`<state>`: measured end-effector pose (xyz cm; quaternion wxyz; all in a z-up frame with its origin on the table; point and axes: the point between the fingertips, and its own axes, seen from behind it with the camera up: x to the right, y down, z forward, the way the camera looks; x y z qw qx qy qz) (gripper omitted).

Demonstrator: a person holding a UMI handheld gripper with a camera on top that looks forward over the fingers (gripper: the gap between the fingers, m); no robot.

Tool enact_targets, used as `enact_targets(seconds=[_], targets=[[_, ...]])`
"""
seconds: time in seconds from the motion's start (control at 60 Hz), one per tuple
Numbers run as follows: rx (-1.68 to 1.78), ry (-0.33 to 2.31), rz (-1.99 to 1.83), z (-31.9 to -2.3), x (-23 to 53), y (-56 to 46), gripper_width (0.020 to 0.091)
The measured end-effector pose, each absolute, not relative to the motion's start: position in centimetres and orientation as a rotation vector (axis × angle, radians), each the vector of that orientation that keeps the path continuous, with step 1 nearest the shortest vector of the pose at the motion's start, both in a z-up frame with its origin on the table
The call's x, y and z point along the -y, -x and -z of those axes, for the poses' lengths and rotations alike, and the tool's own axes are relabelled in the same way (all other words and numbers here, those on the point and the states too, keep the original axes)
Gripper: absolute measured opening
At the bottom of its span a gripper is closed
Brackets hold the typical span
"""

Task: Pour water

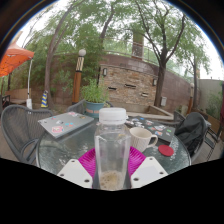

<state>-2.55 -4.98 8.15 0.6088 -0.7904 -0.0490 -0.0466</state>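
Bottle (111, 148): clear plastic, white cap, upright, centre of the frame, low; stands between the jaws.
Jaws (111, 172): white fingers (74, 172) at bottom centre, spread to either side of the bottle base, magenta pads (90, 160) close against it; cannot tell if both press on it.
Desk (55, 150): glass top, round, runs across the lower half of the frame; the bottle looks to rest on it.
Cup (141, 137): white, just right of the bottle, further back.
Red object (166, 150): small, lower right, on the desk.
Chair (18, 128): metal mesh, left of frame.
Background: stone wall (125, 85), potted plant (94, 97), trees above.
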Motion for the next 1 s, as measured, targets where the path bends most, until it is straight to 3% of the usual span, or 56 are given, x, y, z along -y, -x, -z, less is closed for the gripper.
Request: enact_targets(seconds=[0.117, 0.317, 0.35, 0.4, 0.417, 0.55, 0.75, 0.817, 1.0], targets=[[0.01, 1.895, -0.114, -9.1, 2.7, 5.1, 0.038], [-0.587, 1.834, -0.848, -15.1, -2.9, 7.1, 0.0381], [-0.668, 1.794, -0.939, -14.2, -4.6, 6.3, 0.0379], [-0.806, 1.739, -1.094, -14.3, -5.9, 6.0, 0.0379], [-0.877, 1.719, -1.147, -15.7, -5.5, 6.5, 0.0379], [-1.214, 1.477, -1.523, -15.0, -9.0, 6.0, 0.0379], [-1.541, 1.065, -1.796, -17.1, -9.1, 3.6, 0.0377], [-1.587, 1.012, -1.809, -16.2, -10.0, 3.9, 0.0379], [-1.612, 0.969, -1.833, -18.0, -9.7, 3.6, 0.0378]])
